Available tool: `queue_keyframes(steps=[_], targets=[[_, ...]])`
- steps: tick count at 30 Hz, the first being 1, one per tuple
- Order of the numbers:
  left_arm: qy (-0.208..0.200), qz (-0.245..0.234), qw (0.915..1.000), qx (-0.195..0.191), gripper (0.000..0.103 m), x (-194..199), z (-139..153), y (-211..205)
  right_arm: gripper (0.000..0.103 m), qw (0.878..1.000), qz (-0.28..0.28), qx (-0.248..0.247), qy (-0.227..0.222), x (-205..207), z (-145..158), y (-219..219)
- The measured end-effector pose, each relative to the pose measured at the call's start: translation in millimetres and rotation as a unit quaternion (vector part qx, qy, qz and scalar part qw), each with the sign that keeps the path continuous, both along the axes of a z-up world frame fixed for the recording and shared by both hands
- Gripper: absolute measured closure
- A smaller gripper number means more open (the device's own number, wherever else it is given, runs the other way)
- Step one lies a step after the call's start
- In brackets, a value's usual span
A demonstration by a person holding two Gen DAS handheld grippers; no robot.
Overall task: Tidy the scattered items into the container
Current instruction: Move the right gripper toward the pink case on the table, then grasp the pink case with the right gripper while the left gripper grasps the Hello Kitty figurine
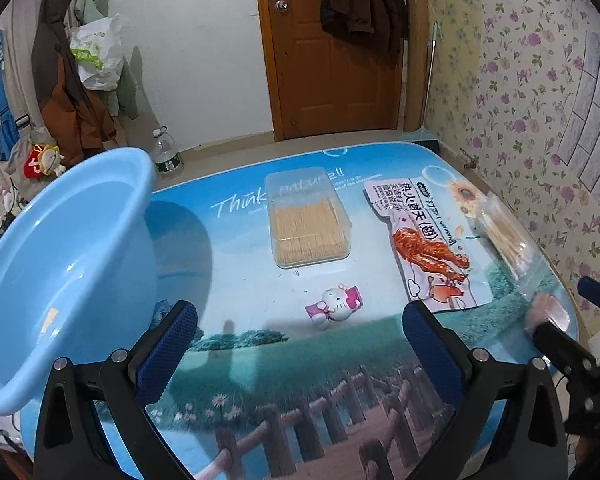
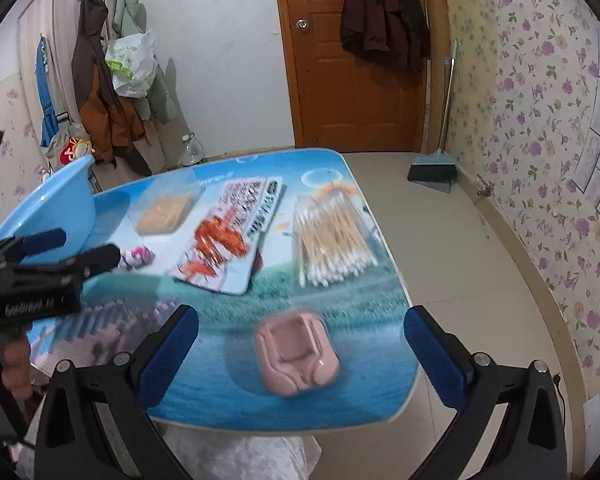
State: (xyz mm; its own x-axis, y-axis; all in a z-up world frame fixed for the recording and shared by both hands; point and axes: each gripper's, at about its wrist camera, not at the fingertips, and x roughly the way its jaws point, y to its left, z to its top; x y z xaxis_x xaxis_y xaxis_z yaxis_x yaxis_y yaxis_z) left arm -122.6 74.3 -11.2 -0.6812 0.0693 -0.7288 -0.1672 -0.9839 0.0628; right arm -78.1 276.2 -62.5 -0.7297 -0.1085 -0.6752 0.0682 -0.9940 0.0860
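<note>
Seemingly nothing is tidied yet: the light-blue plastic basin (image 1: 60,264) sits empty at the table's left, five items lie beside it, and left gripper (image 1: 300,344) and right gripper (image 2: 302,344) gape empty.

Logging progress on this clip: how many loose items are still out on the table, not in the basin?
5: toothpick box far centre, snack packet beside it, cotton swabs at the right edge, cat figurine near centre, pink holder nearest. The blue basin looks empty.

At nine o'clock the left view's edge cuts off the blue basin (image 1: 60,264). In the right view, motion blur smears the snack packet (image 2: 228,236) print and the pink holder (image 2: 296,356) at six o'clock.
</note>
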Motion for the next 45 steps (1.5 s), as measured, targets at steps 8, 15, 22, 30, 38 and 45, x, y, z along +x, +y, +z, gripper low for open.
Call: queue_keyframes(steps=[8,15,22,30,38,45], targets=[[-0.008,-0.014,0.9998,0.011,0.008,-14.8,-11.4,5.8,0.0,1.0,0.013,0.0,0.002,3.0,-17.0,6.1],[-0.031,-0.02,0.999,0.027,0.031,-23.0,-21.6,6.2,0.005,1.0,0.023,0.001,0.005,-3.4,-21.9,2.7],[-0.038,-0.022,0.9983,0.038,0.04,-27.8,-26.5,7.6,0.01,1.0,0.024,0.004,0.008,-7.1,-28.2,-1.5],[-0.043,-0.024,0.9983,0.029,0.055,-31.7,-30.7,14.8,0.017,0.999,0.024,0.017,0.02,-9.2,-32.1,-5.9],[-0.036,-0.028,0.9987,0.023,0.069,-28.9,-29.9,17.5,0.044,0.998,0.04,0.041,0.037,-5.1,-35.2,-12.1],[-0.035,-0.024,0.9988,0.025,0.069,-26.7,-29.5,15.5,0.058,0.997,0.048,0.036,0.038,-2.9,-35.0,-15.0]])
